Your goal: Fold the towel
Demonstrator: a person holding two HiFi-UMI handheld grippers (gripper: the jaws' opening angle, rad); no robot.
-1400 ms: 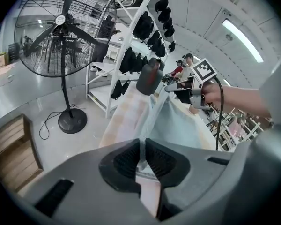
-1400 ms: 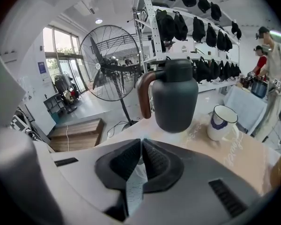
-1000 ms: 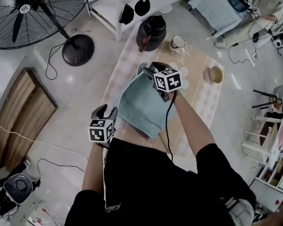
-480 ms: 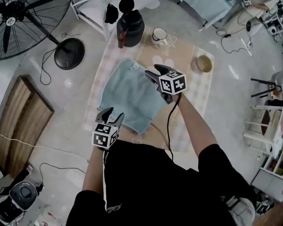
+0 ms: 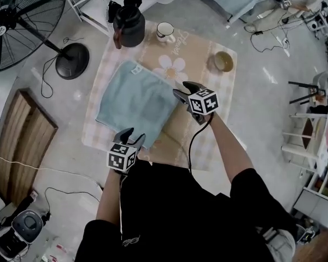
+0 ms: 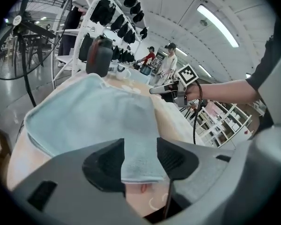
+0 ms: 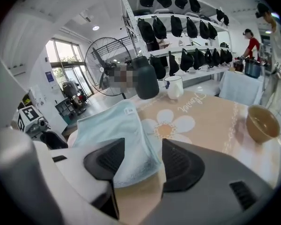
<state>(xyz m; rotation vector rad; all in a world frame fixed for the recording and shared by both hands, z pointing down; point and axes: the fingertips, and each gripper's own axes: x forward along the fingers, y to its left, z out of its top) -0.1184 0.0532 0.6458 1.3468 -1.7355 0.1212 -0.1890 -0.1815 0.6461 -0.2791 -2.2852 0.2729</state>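
Left hand-held gripper (image 5: 133, 136) and right hand-held gripper (image 5: 182, 89) (jaws just spread) straddle the towel (image 5: 132, 100).

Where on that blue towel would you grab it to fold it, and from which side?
Probably by its two near corners, coming in low from the person's side. The towel lies flat on the mat, so only its edges give something to pinch. Each near corner already lies between the fingers of the left gripper and right gripper, which have just been opening.
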